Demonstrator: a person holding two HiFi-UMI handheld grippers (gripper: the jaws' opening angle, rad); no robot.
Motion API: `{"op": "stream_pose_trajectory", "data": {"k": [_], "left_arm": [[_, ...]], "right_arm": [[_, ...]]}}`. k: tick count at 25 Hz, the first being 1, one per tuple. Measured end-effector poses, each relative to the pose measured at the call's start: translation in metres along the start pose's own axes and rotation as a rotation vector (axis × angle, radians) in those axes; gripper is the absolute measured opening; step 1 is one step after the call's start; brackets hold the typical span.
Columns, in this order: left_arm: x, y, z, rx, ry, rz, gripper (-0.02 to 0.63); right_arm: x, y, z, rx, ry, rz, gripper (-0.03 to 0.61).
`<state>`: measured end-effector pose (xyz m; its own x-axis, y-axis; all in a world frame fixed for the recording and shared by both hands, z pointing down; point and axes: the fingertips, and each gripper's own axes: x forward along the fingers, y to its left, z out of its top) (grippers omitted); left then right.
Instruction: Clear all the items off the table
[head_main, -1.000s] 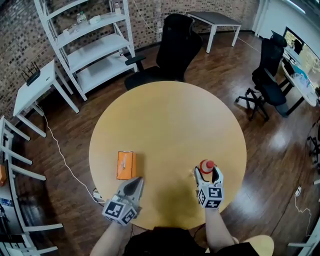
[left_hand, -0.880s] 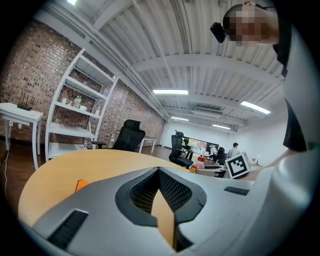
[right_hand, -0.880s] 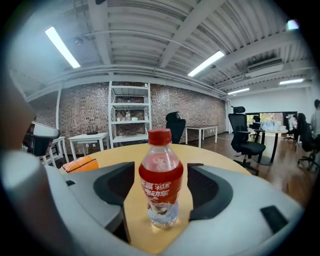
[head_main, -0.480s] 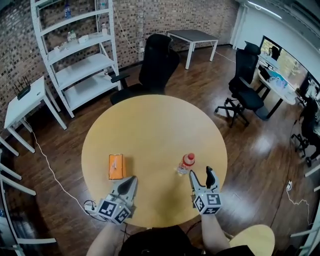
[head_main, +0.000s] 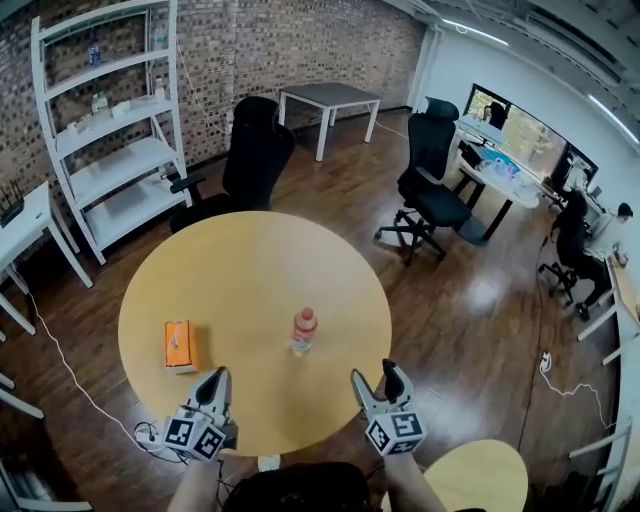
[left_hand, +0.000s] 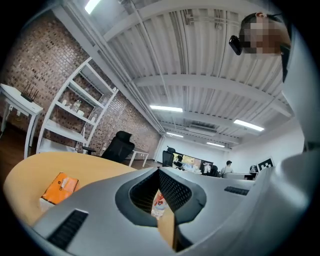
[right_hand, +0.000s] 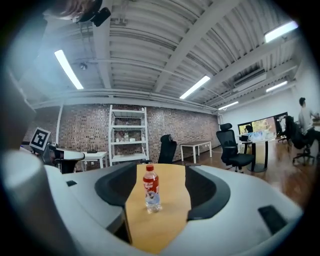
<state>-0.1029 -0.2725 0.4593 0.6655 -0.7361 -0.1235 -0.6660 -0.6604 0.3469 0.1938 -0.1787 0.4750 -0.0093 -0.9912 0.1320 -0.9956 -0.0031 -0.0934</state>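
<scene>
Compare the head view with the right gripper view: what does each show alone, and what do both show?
Head view only: the orange box on the table, left of the bottle. Right gripper view only: the black camera on the person's head. Both: the bottle upright on the round table, the white shelf and the black chair beyond it.

no word, brand name or number can be read anywhere here. the bottle (head_main: 304, 331) standing on the counter (head_main: 250, 260) wears a red label, but its print is too small to make out. the orange box (head_main: 180, 345) at the near left shows no legible print. the left marker cube (head_main: 192, 437) and the right marker cube (head_main: 394, 432) bear black-and-white square patterns, not letters.
</scene>
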Motion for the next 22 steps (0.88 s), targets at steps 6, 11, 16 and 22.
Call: {"op": "stream_pose_trajectory", "data": {"k": [6,11,16,22], "left_arm": [[0.017,-0.056,-0.022,0.027,0.025,-0.057,-0.009],[0.006,-0.061,-0.025,0.041,0.022,-0.022,-0.009],[-0.007,-0.053,-0.022,0.055,-0.005,0.048,-0.009],[-0.012,-0.056,-0.018,0.071,0.004,0.055,-0.009]], "right_arm": [[-0.041,-0.055,0.027,-0.009,-0.087,-0.071,0.181],[-0.043,-0.065,0.026,0.003,-0.099,-0.081,0.005],[-0.041,-0.068,0.023,0.006,-0.085,-0.045,0.003],[-0.044,-0.067,0.017,-0.011,-0.066,-0.035,0.002]]}}
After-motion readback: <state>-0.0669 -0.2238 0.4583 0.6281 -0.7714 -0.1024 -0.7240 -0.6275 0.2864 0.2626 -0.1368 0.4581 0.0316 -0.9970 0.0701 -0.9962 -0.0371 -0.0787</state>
